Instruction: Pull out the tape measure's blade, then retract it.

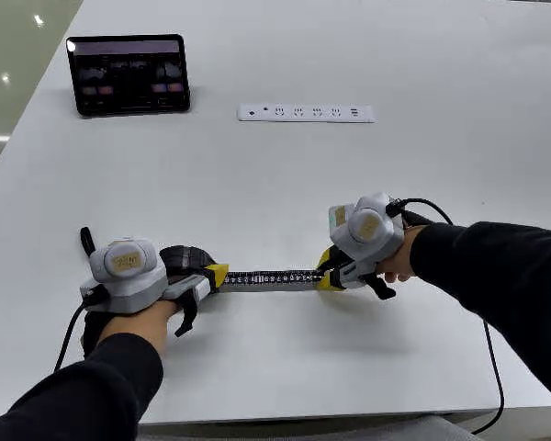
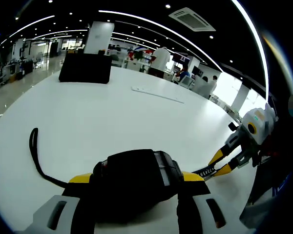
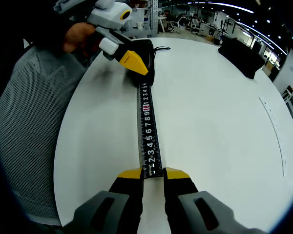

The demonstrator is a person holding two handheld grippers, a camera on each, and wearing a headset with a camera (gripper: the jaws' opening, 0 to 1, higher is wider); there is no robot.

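Observation:
A black tape measure case (image 1: 185,261) (image 2: 136,178) (image 3: 142,52) rests on the white table (image 1: 285,202), with my left gripper (image 1: 216,276) (image 2: 136,176) shut on it between yellow-tipped jaws. Its blade (image 1: 271,277) (image 3: 148,131) (image 2: 205,171) runs out to the right, flat on the table, numbers facing up. My right gripper (image 1: 325,274) (image 3: 153,172) (image 2: 223,163) is shut on the blade's end. A black wrist strap (image 1: 86,241) (image 2: 36,156) trails from the case.
A dark tablet (image 1: 129,73) (image 2: 85,67) stands at the far left of the table. A white power strip (image 1: 305,113) (image 2: 157,94) lies at the far middle. A black cable (image 1: 491,367) hangs over the near edge on the right.

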